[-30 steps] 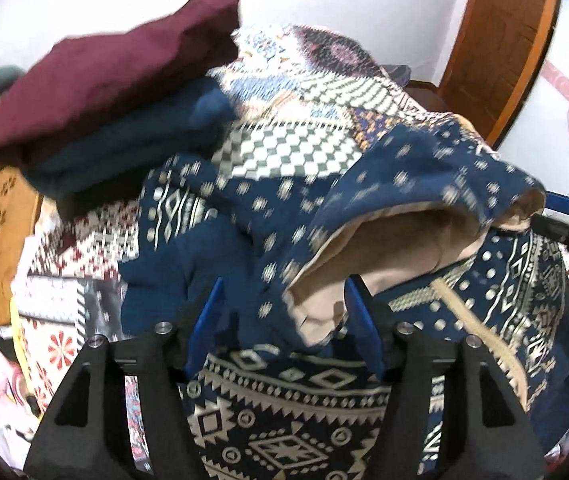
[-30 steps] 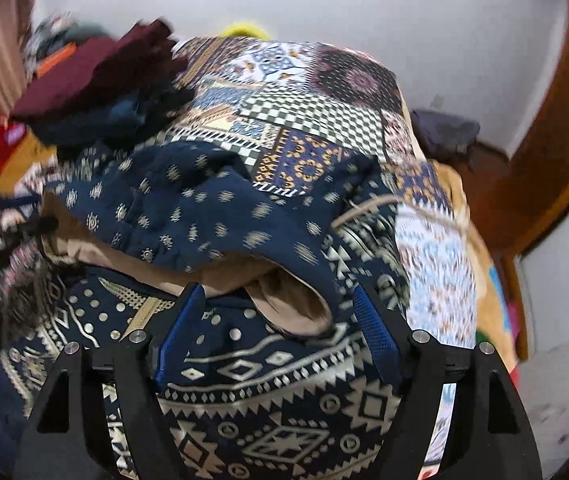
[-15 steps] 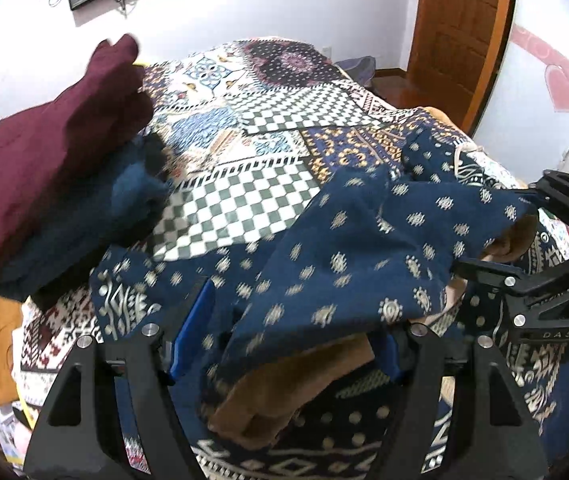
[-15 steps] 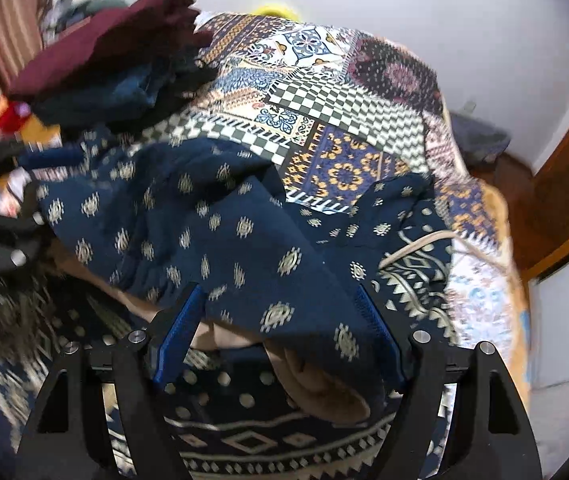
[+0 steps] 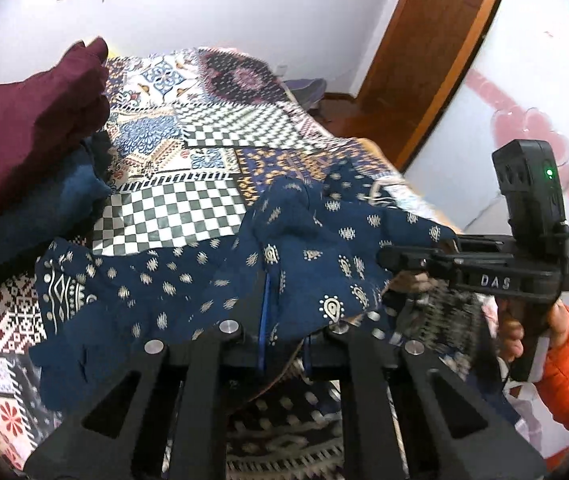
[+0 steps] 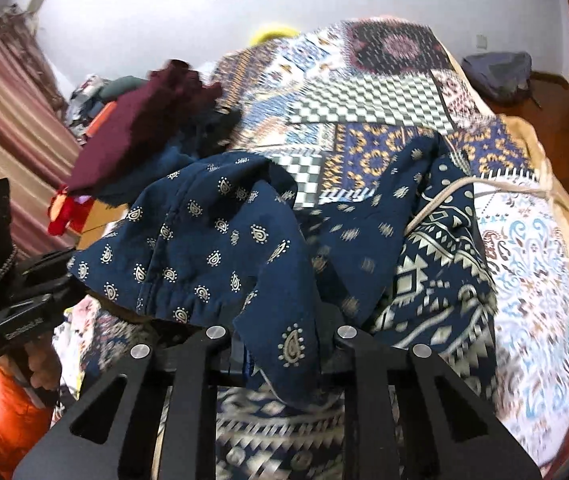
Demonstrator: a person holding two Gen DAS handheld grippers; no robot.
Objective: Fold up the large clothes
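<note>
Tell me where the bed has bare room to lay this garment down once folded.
The checkered patch of bedspread, between the maroon clothes pile and the navy patterned garment, is bare, as is the far end toward the wall. Crowded: the pile's side and the near edge.

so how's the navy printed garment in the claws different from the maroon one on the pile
The navy printed garment is patterned with pale motifs; the maroon garment is plain. The navy one is bunched and lifted, pinched by the left claw and the right claw; the maroon one lies folded atop a dark blue garment, untouched. Both are over the patchwork bedspread.
</note>
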